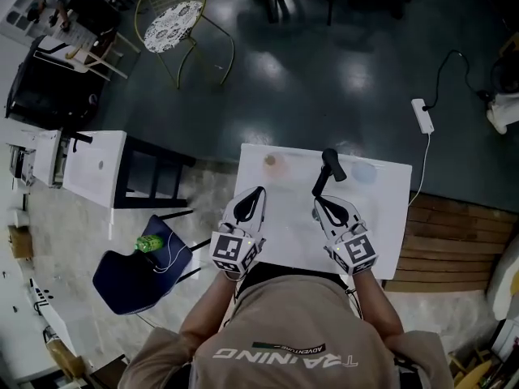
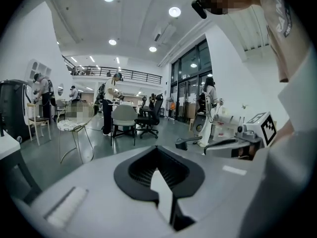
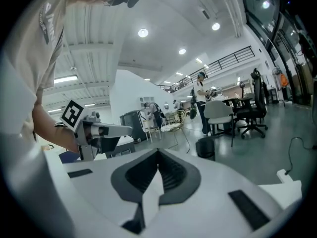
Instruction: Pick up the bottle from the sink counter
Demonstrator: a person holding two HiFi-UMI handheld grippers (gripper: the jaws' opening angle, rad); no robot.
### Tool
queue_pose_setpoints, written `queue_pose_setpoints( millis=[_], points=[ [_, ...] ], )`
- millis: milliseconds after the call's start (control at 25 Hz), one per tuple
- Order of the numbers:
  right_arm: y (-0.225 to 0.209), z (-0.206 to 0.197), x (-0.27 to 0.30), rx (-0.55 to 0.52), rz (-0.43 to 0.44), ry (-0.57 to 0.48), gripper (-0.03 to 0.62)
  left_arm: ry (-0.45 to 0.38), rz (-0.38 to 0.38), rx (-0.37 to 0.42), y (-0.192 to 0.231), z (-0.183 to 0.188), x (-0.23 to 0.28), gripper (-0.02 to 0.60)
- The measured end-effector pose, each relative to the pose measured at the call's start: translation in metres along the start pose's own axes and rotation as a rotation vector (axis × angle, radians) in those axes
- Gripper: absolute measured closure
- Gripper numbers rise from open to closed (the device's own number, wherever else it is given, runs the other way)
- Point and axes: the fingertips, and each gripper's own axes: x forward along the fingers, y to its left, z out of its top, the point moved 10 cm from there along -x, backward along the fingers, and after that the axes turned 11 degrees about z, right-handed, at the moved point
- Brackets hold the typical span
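Observation:
A green bottle (image 1: 150, 243) lies on the seat of a blue chair (image 1: 134, 275) at the lower left of the head view, far from both grippers. Beside it stands a white counter (image 1: 96, 168). My left gripper (image 1: 258, 193) rests on the white table (image 1: 381, 209) with its jaws shut and nothing in them. My right gripper (image 1: 319, 191) rests next to it, likewise shut and holding nothing. In the left gripper view the left gripper (image 2: 158, 150) points over the table at the room. In the right gripper view the right gripper (image 3: 158, 155) does the same. Neither gripper view shows the bottle.
A power strip (image 1: 422, 115) with its cable lies on the dark floor beyond the table. A wire chair (image 1: 174, 14) stands at the back left, and a black cabinet (image 1: 49, 87) further left. Wooden flooring (image 1: 454, 241) borders the table's right side. People stand by desks (image 2: 111, 103) across the room.

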Motion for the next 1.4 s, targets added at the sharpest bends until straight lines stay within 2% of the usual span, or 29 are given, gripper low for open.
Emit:
queue_pose_setpoints(
  millis=[200,320,440,560,760,880,960,1000,1080,1160,1400],
  points=[
    [0.018,0.017,0.003,-0.001,-0.037,0.007,0.586,-0.005,-0.060,0.064,0.007,-0.007,0.004,0.574],
    [0.018,0.020,-0.003,0.037,-0.088,-0.034,0.586,-0.021,-0.091,0.060,0.007,-0.007,0.007,0.574],
    [0.018,0.030,0.003,0.001,-0.130,-0.022,0.586,-0.036,-0.090,0.054,0.014,-0.011,0.016,0.573],
    [0.023,0.033,0.009,0.013,-0.152,-0.029,0.586,-0.028,-0.100,0.066,0.022,-0.020,0.023,0.573],
    [0.028,0.028,0.017,0.002,-0.209,0.006,0.586,-0.023,-0.105,0.099,0.029,-0.037,0.048,0.572],
    [0.030,0.021,0.022,-0.008,-0.224,0.034,0.586,0.017,-0.154,0.088,0.035,-0.049,0.066,0.572],
    [0.031,0.018,0.023,-0.020,-0.236,0.070,0.586,0.022,-0.150,0.089,0.039,-0.056,0.075,0.571],
    [0.032,0.017,0.023,-0.020,-0.242,0.075,0.586,0.017,-0.138,0.101,0.040,-0.058,0.079,0.557],
    [0.034,0.018,0.022,-0.023,-0.252,0.068,0.586,0.010,-0.123,0.124,0.041,-0.063,0.084,0.472],
    [0.037,0.017,0.021,-0.030,-0.264,0.065,0.586,0.011,-0.128,0.139,0.042,-0.072,0.089,0.435],
    [0.044,0.004,0.012,-0.016,-0.274,0.098,0.586,0.020,-0.136,0.100,0.041,-0.100,0.115,0.420]
  ],
)
